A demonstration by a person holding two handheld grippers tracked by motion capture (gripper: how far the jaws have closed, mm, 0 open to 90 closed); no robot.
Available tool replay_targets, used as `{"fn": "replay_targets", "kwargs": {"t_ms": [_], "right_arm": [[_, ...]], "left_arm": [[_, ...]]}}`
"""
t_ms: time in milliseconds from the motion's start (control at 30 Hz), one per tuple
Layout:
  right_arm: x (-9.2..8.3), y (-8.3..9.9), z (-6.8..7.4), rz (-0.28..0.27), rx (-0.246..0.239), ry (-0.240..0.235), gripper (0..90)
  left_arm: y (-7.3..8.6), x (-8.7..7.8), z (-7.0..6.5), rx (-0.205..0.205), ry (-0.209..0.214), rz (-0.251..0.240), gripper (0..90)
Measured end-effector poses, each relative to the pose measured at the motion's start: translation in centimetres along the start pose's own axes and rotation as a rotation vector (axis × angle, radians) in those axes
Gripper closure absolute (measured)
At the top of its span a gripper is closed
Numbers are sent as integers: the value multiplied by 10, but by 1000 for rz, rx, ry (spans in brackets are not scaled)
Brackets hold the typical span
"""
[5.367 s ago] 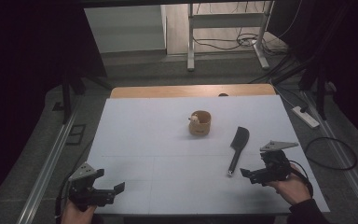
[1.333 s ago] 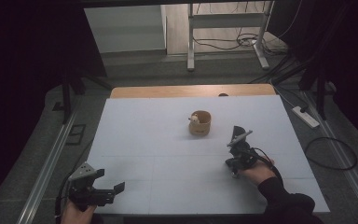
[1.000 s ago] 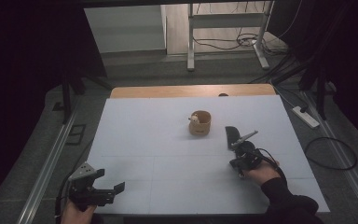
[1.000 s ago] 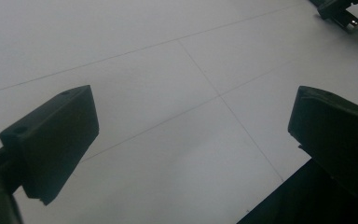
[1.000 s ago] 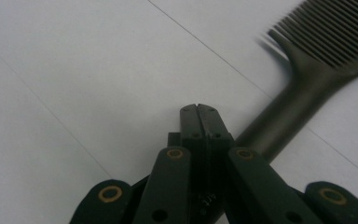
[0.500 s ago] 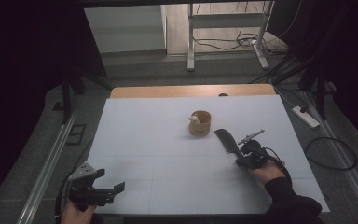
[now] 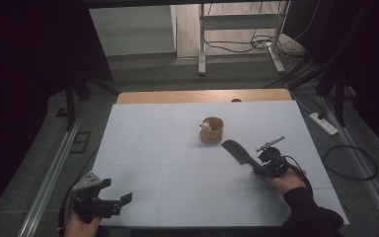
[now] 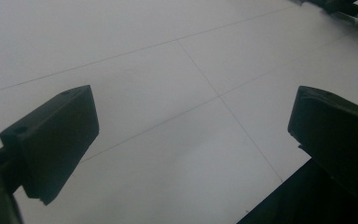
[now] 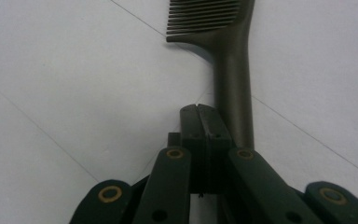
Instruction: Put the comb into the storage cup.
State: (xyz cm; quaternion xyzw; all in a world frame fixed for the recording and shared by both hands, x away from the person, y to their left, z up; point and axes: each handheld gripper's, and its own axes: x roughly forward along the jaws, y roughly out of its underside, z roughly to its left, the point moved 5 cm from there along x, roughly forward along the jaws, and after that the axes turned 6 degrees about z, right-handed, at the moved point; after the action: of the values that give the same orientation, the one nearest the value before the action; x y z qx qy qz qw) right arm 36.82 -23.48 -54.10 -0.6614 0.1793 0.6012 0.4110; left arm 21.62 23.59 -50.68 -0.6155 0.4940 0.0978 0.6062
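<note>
On the white worktop (image 7: pixel 168 163), the right tool (image 7: pixel 268 165) lies low in the person's right hand (image 7: pixel 287 180), near the right edge. In the right gripper view its two black jaws stand pressed together tip to tip, with no gap between them. A dark comb (image 9: pixel 230 56) runs alongside them: its handle passes just to the right of the closed jaws and disappears behind the tool's linkage, while the toothed head lies further out on the white surface. Whether the handle is clamped somewhere lower down or merely rests against the jaws cannot be told from these pictures.

In the high view the comb (image 7: pixel 237 150) slants from the tool up and to the left, with its broad end pointing toward a small round wooden cup (image 7: pixel 211 130). The cup sits upright near the middle of the worktop; the comb's end is near it but apart from it. Something small and pale shows at the cup's rim, too small to name.

The left tool (image 7: pixel 123 200) sits at the near left corner, held in the left hand (image 7: pixel 81 226), well apart from the comb and the cup. In the left gripper view its jaws stand wide apart over bare white worktop, with nothing between them.
</note>
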Motion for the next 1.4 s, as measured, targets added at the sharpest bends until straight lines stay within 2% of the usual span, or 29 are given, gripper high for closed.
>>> {"fn": "replay_targets", "kwargs": {"t_ms": [133,233,300,400,467,500,567,600,667,700,767,800,867,933,1033,1133,1200,1400], "right_arm": [[-4,-1,3,-21,-8,-5,884],[-16,-3,8,-70,-24,10,824],[-18,-4,8,-76,-24,15,803],[-22,-5,9,-88,-29,37,681],[-22,-5,9,-89,-29,40,658],[-23,-6,9,-88,-28,45,608],[-24,-6,9,-89,-30,47,586],[-25,-8,9,-92,-33,53,517],[-26,-8,9,-89,-32,53,491],[-27,-9,8,-90,-25,67,406],[-27,-9,7,-88,-25,69,381],[-26,-9,5,-79,-17,78,308],[-26,-9,5,-78,-12,80,278],[-25,-10,2,-71,-3,86,175],[-24,-10,-1,-71,0,94,81],[-23,-10,-2,-76,-9,102,46],[-22,-11,-4,-78,-10,90,6],[-20,-10,-8,-70,-10,85,0]], "left_arm": [[0,0,0,-2,1,-1,19],[0,0,1,-5,2,-1,19],[0,0,0,-5,2,-1,19],[0,0,0,-3,1,1,19],[0,0,0,-4,1,0,19],[0,0,0,-5,2,0,19],[0,0,0,-5,2,0,19],[0,0,0,-5,1,0,19],[0,0,0,-5,1,0,19],[0,0,0,-5,1,0,19],[0,0,0,-4,1,1,19],[0,0,0,-5,1,0,19],[0,0,0,-5,2,0,19],[0,0,0,-4,1,1,19],[0,0,0,-4,1,1,19],[0,0,0,-5,2,1,19],[0,0,0,-4,1,1,19],[0,0,0,-3,1,1,19]]}}
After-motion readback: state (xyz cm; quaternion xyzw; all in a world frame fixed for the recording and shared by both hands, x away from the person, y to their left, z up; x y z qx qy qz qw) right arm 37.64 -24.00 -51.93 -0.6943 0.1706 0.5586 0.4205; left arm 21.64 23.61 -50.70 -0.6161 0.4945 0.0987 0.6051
